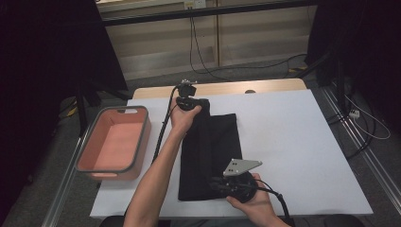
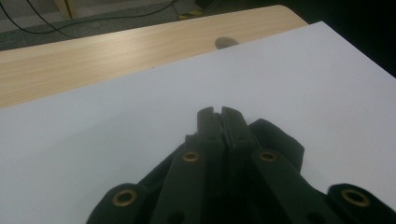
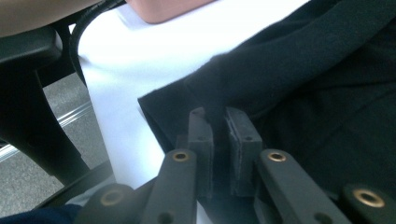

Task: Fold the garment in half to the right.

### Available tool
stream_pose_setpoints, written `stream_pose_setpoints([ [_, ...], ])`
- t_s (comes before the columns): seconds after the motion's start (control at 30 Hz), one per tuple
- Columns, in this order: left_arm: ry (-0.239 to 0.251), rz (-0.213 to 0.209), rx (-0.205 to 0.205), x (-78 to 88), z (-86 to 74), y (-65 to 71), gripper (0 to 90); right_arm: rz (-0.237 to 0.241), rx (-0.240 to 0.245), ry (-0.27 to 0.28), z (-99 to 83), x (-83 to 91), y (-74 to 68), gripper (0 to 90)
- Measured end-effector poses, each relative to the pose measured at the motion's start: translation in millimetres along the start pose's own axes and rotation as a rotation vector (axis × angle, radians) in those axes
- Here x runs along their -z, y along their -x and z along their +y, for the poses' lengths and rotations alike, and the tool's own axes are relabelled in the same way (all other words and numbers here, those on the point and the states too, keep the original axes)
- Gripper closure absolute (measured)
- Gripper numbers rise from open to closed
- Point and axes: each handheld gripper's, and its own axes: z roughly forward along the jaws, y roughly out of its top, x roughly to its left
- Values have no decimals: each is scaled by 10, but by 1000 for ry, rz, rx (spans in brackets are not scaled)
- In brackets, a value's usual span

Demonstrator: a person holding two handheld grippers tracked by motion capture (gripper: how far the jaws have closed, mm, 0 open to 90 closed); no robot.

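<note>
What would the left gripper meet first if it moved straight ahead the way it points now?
Probably nothing soon: beyond the left gripper, shut on the black cloth, lies bare white table cover, then the wooden edge.

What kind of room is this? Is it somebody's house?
Probably not a house; it looks like a lab or workshop. A white table stands between black curtains, loose cables trail over the bare floor, and someone handles a black cloth with grippers.

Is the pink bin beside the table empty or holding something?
Empty: in the high view the pink bin shows its bare inner floor, nothing inside.
</note>
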Motion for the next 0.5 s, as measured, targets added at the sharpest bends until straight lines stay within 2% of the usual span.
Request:
stream_pose_setpoints([
  [0.07, -4, 0, -4, -29, 1, 26, 874, -9, 0, -12, -30, 20, 16, 810],
  [0.17, 2, -8, -4, -73, 7, 83, 874, -20, 0, -36, -104, 56, 47, 847],
  [0.37, -3, -23, -27, -139, 7, 157, 874, -34, -15, -43, -194, 99, 79, 858],
  [0.47, -15, -29, -38, -187, -12, 182, 874, -70, 5, -55, -229, 102, 97, 804],
  [0.5, -13, -26, -31, -199, -20, 182, 874, -73, 4, -57, -237, 101, 105, 782],
])
